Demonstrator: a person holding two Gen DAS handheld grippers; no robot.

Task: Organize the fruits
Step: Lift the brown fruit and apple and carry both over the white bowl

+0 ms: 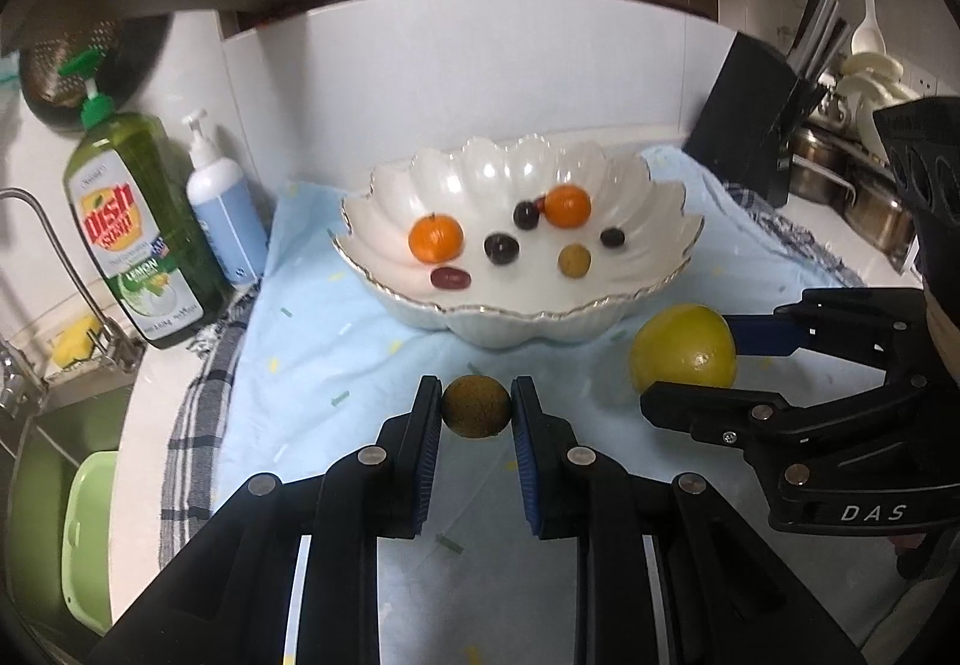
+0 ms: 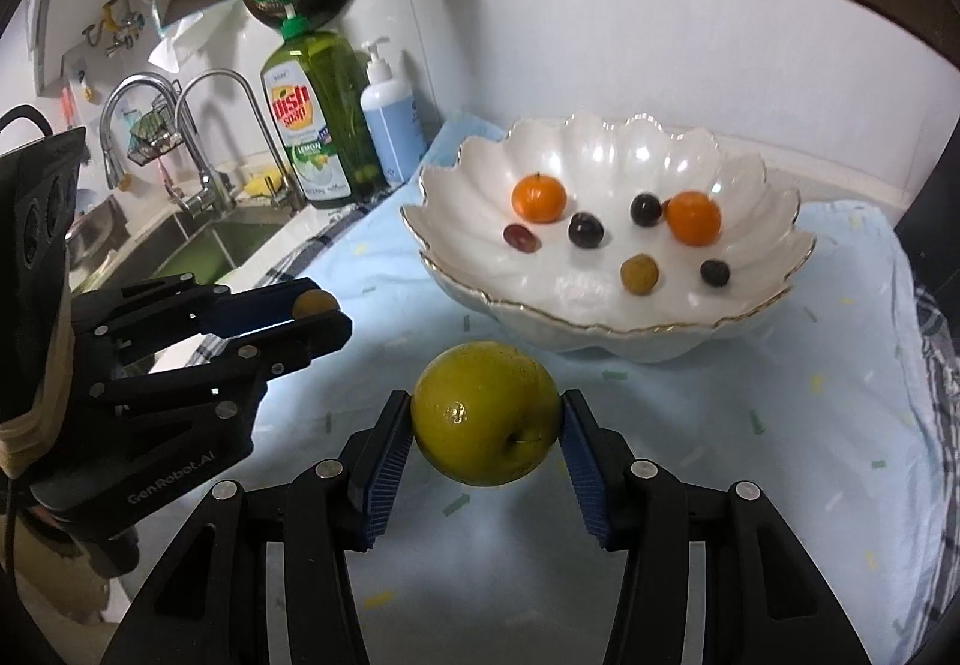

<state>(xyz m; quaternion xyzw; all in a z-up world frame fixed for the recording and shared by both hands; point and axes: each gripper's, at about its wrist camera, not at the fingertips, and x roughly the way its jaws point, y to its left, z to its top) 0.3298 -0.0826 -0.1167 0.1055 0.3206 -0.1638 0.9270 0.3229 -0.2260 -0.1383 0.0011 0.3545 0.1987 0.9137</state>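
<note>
My left gripper (image 1: 476, 406) is shut on a small brownish-green round fruit (image 1: 476, 405), held above the blue cloth in front of the bowl; it also shows in the right wrist view (image 2: 312, 303). My right gripper (image 2: 487, 419) is shut on a large yellow-green apple (image 2: 487, 419), seen to the right in the left wrist view (image 1: 684, 348). The white scalloped bowl (image 1: 660, 221) (image 2: 768, 221) holds two small oranges (image 1: 435, 238) (image 1: 567, 206), several dark grapes (image 1: 501, 248), a red grape (image 1: 450, 277) and a small tan fruit (image 1: 574, 261).
A green dish soap bottle (image 1: 138, 221) and a white-blue pump bottle (image 1: 225, 209) stand left of the bowl by the sink (image 2: 204, 239) with its faucets. A black knife block (image 1: 750, 113) and steel pots stand at the right. A light blue cloth (image 1: 336, 365) covers the counter.
</note>
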